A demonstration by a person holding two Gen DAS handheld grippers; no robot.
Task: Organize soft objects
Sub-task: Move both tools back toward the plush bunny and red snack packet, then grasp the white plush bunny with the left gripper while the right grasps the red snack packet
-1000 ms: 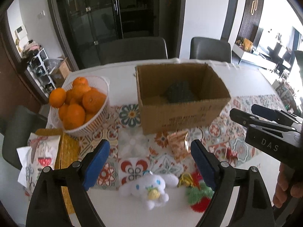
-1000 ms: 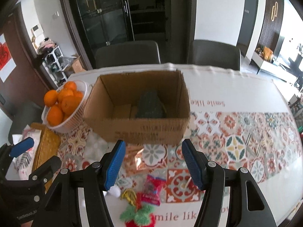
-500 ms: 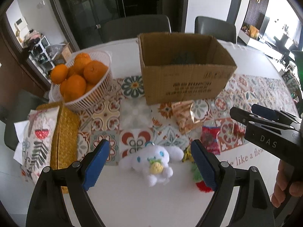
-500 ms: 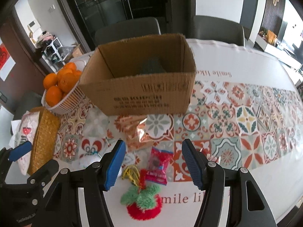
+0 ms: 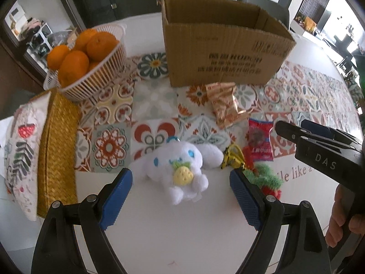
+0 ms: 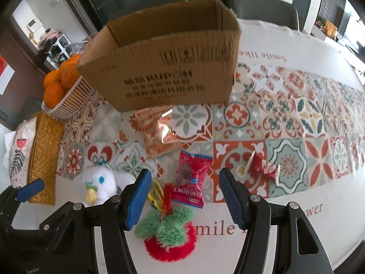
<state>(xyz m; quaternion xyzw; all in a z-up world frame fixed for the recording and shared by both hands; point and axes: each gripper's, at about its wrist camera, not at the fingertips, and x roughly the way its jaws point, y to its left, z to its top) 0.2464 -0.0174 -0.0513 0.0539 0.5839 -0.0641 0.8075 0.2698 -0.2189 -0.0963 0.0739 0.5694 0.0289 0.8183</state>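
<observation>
A white plush dog (image 5: 180,166) with a yellow strawberry lies on the table between and just beyond the tips of my left gripper (image 5: 181,182), which stands open and empty. The same white plush dog (image 6: 100,182) shows at the lower left of the right wrist view. A red and green plush strawberry (image 6: 168,235) lies below and between the fingers of my right gripper (image 6: 184,180), also open and empty. The plush strawberry (image 5: 267,180) sits right of the dog. An open cardboard box (image 5: 223,45) stands behind them; its inside is hidden.
A white basket (image 5: 100,77) of oranges stands at the back left, a woven yellow mat (image 5: 57,150) and a printed bag (image 5: 20,155) at the left edge. Snack packets lie between toys and box: a copper one (image 6: 159,134), a red one (image 6: 191,180), a small red one (image 6: 264,166).
Both grippers have sunk toward the table and tilted further down. The toys look larger and nearer, and the box's inside has gone out of sight. Neither jaw opening has changed.
</observation>
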